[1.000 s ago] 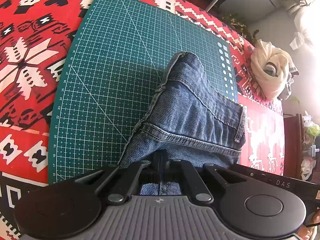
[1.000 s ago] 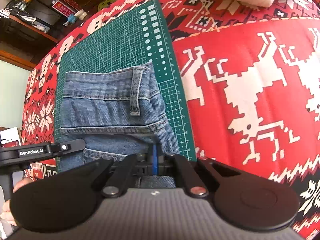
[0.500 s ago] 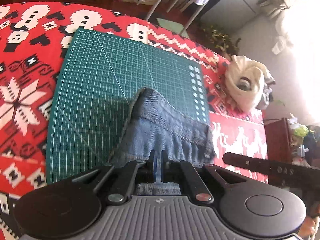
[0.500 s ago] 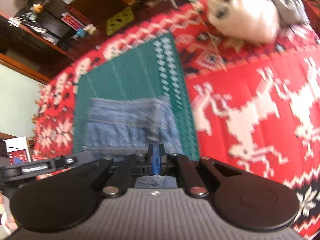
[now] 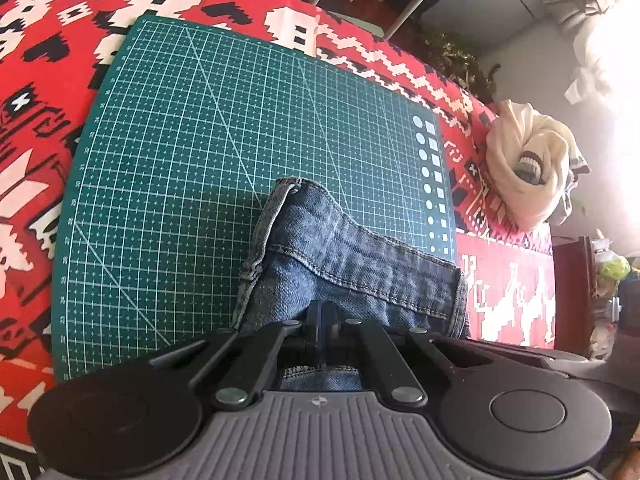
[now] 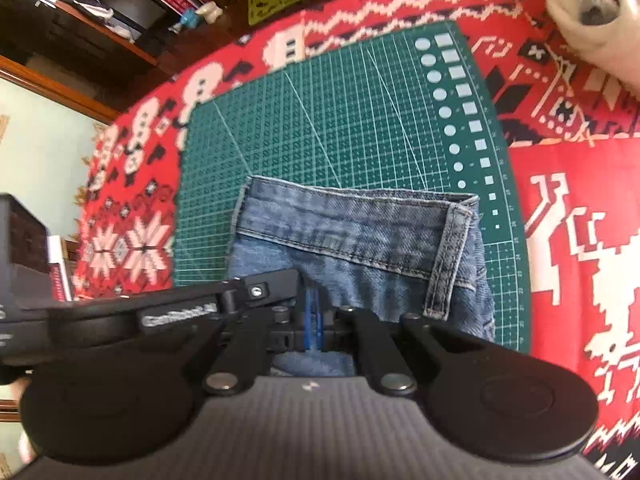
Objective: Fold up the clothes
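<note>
Left claw (image 5: 322,314) pitched steeply down, jaws pinched together on denim, right claw (image 6: 311,314) angled likewise, jaws apparently clamped on cloth though blurred, the 2 claws side by side

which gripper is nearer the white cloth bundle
Right. The right gripper grips the jeans on the side toward the bundle; the left gripper grips them on the side farther from it.

We cannot see the jeans' (image 5: 352,264) near edge, hidden behind both gripper bodies; the cream bundle (image 6: 592,12) is cropped.
</note>
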`<state>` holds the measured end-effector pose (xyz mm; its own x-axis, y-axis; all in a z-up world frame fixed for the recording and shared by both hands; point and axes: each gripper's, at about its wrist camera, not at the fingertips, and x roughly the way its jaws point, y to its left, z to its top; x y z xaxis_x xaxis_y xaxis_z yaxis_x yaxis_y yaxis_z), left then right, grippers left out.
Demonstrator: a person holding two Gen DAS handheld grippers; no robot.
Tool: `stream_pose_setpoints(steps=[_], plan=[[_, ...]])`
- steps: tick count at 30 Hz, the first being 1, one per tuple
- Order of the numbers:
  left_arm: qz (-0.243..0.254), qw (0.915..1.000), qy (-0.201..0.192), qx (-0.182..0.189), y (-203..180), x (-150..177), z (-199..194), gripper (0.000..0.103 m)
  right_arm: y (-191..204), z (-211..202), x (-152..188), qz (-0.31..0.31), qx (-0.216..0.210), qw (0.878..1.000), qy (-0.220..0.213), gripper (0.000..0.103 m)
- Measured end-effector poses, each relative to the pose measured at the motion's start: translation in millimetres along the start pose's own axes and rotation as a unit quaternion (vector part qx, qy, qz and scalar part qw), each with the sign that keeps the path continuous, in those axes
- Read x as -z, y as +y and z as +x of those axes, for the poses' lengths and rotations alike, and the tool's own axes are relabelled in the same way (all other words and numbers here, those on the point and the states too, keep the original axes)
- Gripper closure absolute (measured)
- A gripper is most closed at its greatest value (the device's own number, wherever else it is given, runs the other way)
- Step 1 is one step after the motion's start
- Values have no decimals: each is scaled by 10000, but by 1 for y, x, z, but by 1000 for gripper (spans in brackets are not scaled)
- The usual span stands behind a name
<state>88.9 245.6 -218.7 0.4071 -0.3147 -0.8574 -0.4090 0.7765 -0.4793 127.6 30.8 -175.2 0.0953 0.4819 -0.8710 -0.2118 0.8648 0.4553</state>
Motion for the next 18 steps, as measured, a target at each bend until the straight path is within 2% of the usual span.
stream_pose_setpoints(steps=[5,12,15,18], plan=[[29,10000,-16,11,-1,0,-1,100,-7,11,-2,81,-190,9997,-143,103],[-58,9999,-46,81,1,2,-2,100,-9,13,-11,21,-68,9990,-447,103],[-94,9999,-69,74,2,2,-2,100,-14,11,-20,182,-19,9990,-408,103],[-114,9999,-95,73,2,2,-2,100,-17,-11,-22,190,7,9982,-573,100]])
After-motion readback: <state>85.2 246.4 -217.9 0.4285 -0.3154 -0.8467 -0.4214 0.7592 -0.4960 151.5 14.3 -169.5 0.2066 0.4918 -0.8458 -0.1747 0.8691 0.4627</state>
